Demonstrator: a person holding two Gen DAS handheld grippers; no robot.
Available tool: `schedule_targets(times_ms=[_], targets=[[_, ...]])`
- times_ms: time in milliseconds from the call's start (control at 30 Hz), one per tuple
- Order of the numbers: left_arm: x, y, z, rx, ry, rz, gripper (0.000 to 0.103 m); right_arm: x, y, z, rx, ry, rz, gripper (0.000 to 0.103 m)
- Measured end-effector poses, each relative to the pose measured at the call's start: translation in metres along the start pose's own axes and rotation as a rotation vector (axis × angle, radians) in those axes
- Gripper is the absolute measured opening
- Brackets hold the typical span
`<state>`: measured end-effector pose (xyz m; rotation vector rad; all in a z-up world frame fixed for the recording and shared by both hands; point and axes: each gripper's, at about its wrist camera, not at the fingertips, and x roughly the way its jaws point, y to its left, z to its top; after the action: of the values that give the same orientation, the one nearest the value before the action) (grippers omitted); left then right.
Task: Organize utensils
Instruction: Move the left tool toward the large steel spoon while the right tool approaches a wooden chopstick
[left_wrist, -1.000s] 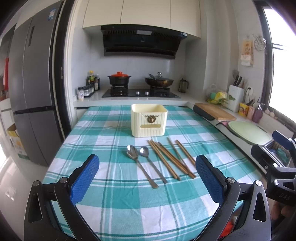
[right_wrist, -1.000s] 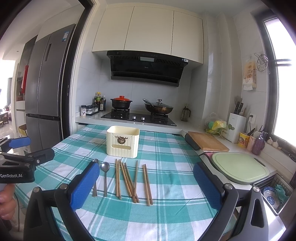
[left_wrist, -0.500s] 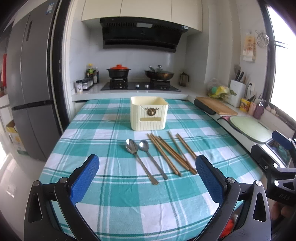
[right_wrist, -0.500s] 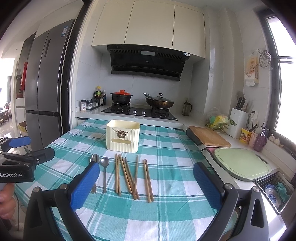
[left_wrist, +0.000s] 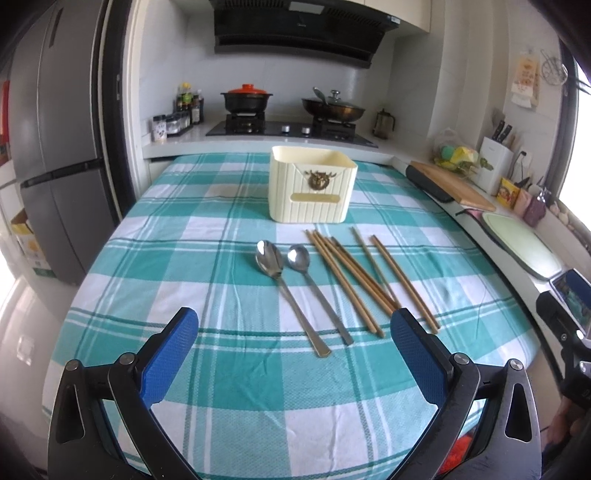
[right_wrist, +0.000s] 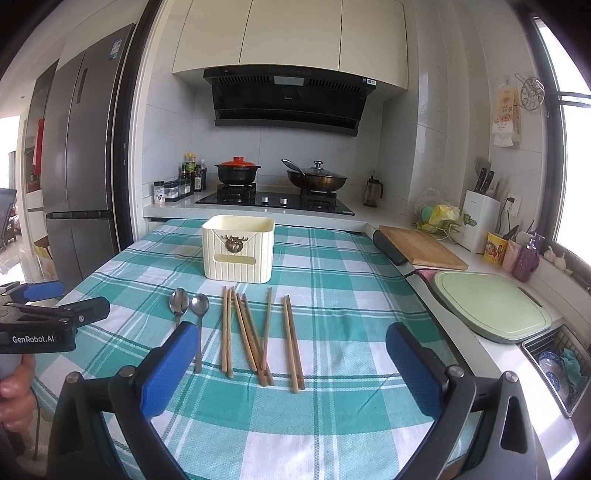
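Observation:
A cream utensil holder (left_wrist: 312, 189) (right_wrist: 238, 248) stands upright on the teal checked tablecloth (left_wrist: 207, 258). In front of it lie two metal spoons (left_wrist: 291, 284) (right_wrist: 188, 314) side by side, and to their right several wooden chopsticks (left_wrist: 365, 277) (right_wrist: 255, 336). My left gripper (left_wrist: 295, 354) hovers open over the table's near edge, just short of the spoon handles. My right gripper (right_wrist: 288, 365) is open too, above the near ends of the chopsticks. Nothing is between either pair of fingers.
A stove with a red-lidded pot (right_wrist: 237, 170) and a wok (right_wrist: 317, 177) sits behind the table. To the right are a wooden board (right_wrist: 421, 247), a green board (right_wrist: 491, 302) and a sink basket (right_wrist: 557, 365). A fridge (left_wrist: 55, 147) stands at the left.
Both grippers have tilted down and moved forward toward the utensils, which now look larger and lower in view. Both stayed open; nothing on the table moved.

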<state>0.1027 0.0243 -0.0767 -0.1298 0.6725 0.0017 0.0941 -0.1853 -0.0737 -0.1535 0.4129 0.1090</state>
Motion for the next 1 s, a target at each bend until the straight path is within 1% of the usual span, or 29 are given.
schedule_targets(times_ms=[133,267,300,367,467,567,667,700,767,833,900,1000], targets=[[0.038,0.005,0.004,-0.028,0.078,-0.011,0.103,0.017,-0.013,-0.001,-0.005,0.010,-0.047,0.103],[0.085,0.010,0.010,-0.053,0.147,0.014,0.103,0.045,-0.035,-0.008,-0.003,0.042,-0.075,0.103],[0.098,0.012,0.011,-0.061,0.165,0.023,0.103,0.056,-0.042,-0.010,-0.005,0.063,-0.068,0.103],[0.121,0.015,0.013,-0.073,0.191,0.054,0.103,0.086,-0.053,-0.015,0.001,0.137,-0.032,0.103],[0.144,0.019,0.015,-0.096,0.193,0.106,0.103,0.132,-0.067,-0.022,0.010,0.275,0.018,0.103],[0.159,0.020,0.014,-0.097,0.204,0.144,0.103,0.166,-0.065,-0.028,-0.035,0.340,0.038,0.103],[0.170,0.018,0.010,-0.072,0.220,0.173,0.103,0.195,-0.061,-0.029,-0.030,0.385,0.116,0.102],[0.172,0.016,0.009,-0.061,0.224,0.181,0.103,0.206,-0.059,-0.030,-0.028,0.400,0.126,0.102],[0.178,0.015,0.007,-0.045,0.233,0.192,0.103,0.227,-0.058,-0.031,-0.034,0.443,0.120,0.102],[0.181,0.015,0.006,-0.038,0.239,0.199,0.103,0.247,-0.056,-0.034,-0.036,0.492,0.136,0.102],[0.184,0.015,0.006,-0.036,0.244,0.206,0.103,0.257,-0.052,-0.035,-0.049,0.518,0.160,0.102],[0.189,0.016,0.005,-0.028,0.256,0.230,0.103,0.267,-0.044,-0.041,-0.120,0.554,0.135,0.102]])
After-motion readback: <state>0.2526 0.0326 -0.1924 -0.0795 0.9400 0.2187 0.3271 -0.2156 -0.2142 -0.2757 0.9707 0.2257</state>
